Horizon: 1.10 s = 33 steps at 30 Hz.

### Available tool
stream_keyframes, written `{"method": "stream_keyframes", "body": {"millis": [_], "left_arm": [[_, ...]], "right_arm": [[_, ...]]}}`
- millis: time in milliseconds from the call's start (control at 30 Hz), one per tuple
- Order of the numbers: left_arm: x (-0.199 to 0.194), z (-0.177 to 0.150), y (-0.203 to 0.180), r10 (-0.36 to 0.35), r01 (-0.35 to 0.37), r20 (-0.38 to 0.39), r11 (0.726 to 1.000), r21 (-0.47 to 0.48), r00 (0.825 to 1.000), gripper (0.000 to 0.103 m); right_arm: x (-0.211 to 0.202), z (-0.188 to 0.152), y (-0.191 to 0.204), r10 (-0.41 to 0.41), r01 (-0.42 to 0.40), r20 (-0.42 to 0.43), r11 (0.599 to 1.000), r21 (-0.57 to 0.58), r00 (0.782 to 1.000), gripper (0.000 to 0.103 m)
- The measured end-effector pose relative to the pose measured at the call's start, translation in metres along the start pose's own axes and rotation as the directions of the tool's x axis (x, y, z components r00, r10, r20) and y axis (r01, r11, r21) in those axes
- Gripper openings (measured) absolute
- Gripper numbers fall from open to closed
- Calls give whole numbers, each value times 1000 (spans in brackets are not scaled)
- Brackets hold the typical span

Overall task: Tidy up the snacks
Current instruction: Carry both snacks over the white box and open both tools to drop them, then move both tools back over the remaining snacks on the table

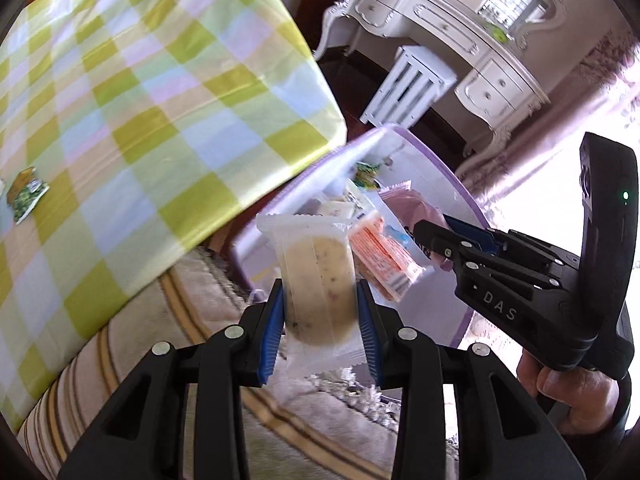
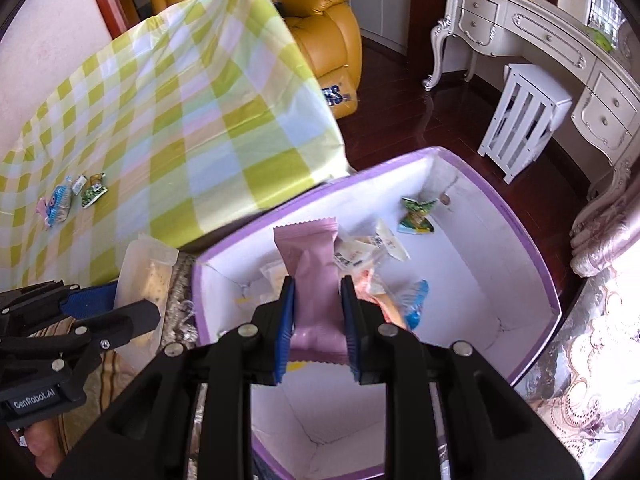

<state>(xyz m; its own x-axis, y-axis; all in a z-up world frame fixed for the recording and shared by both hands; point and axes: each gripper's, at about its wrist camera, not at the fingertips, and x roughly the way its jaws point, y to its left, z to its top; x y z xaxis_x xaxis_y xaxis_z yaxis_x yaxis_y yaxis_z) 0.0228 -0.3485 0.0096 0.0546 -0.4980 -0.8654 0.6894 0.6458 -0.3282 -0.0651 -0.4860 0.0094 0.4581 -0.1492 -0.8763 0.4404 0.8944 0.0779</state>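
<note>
Right wrist view: my right gripper point(image 2: 318, 320) is clamped on a pink snack packet point(image 2: 314, 280), pinched across its middle so both crimped ends stick out free. It hangs right over the open purple-rimmed box point(image 2: 536, 264), which fills the centre and lower right of the frame. That box is clearly the collection spot, since there's already a pile in it: white wrappers, an orange packet point(image 1: 384, 258), a blue one, and a green packet point(image 2: 417, 216) off by itself near the far wall. So I'd say this one is just waiting to be let go.

In the left wrist view, the left gripper point(image 1: 320, 328) is squeezing a clear-wrapped beige cake point(image 1: 318, 280) the same way, sides pinched, long axis pointing forward. It sits short of the box rim, lower centre of the frame, above the striped cloth, probably queued behind the right one so the two don't bump.

The checkered surface point(image 1: 132, 92), upper left in both views, has a few snacks left at its left edge: a green packet point(image 2: 93, 194), a blue-and-pink one point(image 2: 56, 204), and a small pale one. So there's more to fetch, I reckon.
</note>
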Motion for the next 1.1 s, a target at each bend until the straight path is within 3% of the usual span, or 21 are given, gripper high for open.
{"method": "stream_keyframes", "body": {"millis": [200,333,500,700,767,1100], "left_arm": [[36,-3,-36,-44,55,-134,995,84,990,35],[60,-10,-53,-67,101,-243,986,129,968,35],[77,-16,-60,-62,114,-308,981,154,949,35],[86,-21,-65,-69,134,-351,977,166,934,36],[88,-21,-66,-75,143,-361,976,165,930,36],[80,-16,-63,-89,145,-328,978,151,940,44]], "right_arm": [[9,-20,-47,-69,72,-42,995,74,997,23],[21,-34,-69,-102,112,-85,987,112,991,23],[36,-47,-85,-121,140,-132,980,141,984,23],[43,-54,-88,-134,158,-158,975,153,978,25],[44,-54,-87,-139,163,-160,975,153,977,33],[34,-45,-80,-179,193,-116,973,128,977,50]]}}
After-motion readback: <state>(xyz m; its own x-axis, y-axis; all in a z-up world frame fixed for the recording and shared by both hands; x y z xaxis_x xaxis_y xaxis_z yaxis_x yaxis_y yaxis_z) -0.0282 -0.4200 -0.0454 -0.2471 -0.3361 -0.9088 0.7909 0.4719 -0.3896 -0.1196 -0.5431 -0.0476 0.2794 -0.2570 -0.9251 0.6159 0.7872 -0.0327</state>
